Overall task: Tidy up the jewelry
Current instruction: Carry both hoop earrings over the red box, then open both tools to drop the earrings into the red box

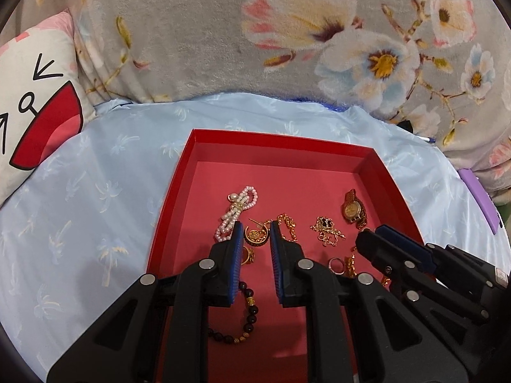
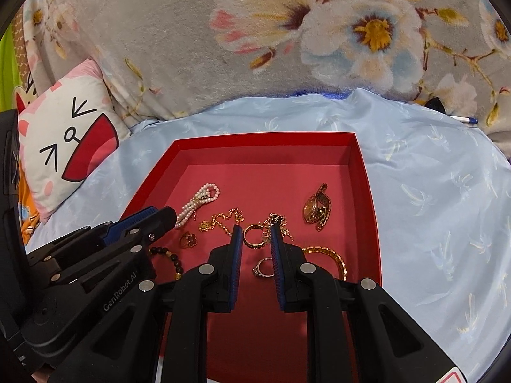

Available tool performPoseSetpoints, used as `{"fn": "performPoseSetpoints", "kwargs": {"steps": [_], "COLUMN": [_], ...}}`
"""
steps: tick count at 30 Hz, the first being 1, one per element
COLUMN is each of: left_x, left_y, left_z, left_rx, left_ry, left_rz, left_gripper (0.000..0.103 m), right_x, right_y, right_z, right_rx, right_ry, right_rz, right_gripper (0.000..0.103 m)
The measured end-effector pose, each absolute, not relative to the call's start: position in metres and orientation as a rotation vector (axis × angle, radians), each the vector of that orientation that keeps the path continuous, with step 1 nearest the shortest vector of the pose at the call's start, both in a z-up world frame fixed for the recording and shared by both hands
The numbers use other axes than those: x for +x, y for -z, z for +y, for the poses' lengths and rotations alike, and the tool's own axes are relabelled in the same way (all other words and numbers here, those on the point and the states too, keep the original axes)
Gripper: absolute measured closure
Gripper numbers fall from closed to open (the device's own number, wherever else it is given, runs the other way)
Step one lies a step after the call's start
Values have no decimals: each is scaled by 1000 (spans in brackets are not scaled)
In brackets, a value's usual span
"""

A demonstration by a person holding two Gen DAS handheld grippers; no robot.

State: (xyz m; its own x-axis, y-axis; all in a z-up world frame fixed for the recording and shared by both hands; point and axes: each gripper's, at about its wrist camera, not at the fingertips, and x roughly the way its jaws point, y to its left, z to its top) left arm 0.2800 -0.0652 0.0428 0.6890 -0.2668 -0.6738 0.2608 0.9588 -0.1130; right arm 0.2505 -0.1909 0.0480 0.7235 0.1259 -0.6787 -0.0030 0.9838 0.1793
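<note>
A red tray [image 1: 281, 137] lies on a light blue sheet and holds loose jewelry: a pearl bracelet [image 1: 238, 207], a gold hoop earring [image 1: 255, 234], a gold chain [image 1: 327, 229], a gold watch [image 1: 353, 210] and a dark bead bracelet [image 1: 246, 319]. My left gripper [image 1: 255, 226] hovers over the hoop earring, open by a narrow gap, with nothing between its pads. In the right wrist view my right gripper [image 2: 255, 228] hangs over a gold hoop [image 2: 254, 236] and a stone ring [image 2: 263, 268], also narrowly open and holding nothing. A gold bangle [image 2: 332, 257] lies to its right.
A cat-face pillow [image 1: 35, 95] leans at the left. A grey floral blanket [image 1: 191, 32] rises behind the tray. A pen [image 2: 466, 119] and a purple object [image 1: 479, 201] lie at the right on the blue sheet [image 2: 431, 207].
</note>
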Motion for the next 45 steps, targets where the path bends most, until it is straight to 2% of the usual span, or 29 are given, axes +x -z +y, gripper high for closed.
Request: {"fn": "performPoseSetpoints", "kwargs": {"steps": [18, 21, 23, 26, 33, 40, 43, 45], "left_x": [284, 285, 284, 284, 281, 260, 242, 230], "left_y": [-37, -35, -35, -35, -36, -44, -50, -54], "left_z": [-67, -69, -69, -70, -70, -70, -66, -62], "left_rx": [0, 1, 5, 12, 25, 56, 73, 71], "left_ry": [284, 284, 282, 271, 261, 230, 201, 196], "left_rz": [759, 766, 763, 757, 749, 719, 714, 711], "left_gripper": [86, 83, 75, 72, 71, 70, 59, 57], "right_x": [259, 259, 260, 260, 257, 232, 212, 199], "right_y": [-37, -37, -36, -35, -36, -48, -55, -57], "right_z": [-189, -189, -190, -190, -191, -192, -192, -193], "right_rx": [161, 160, 166, 156, 159, 144, 129, 140], "right_ry": [-54, -49, -53, -43, -41, 7, 33, 32], "right_rz": [766, 767, 770, 775, 768, 736, 724, 721], "right_gripper": [85, 84, 82, 82, 80, 68, 62, 57]}}
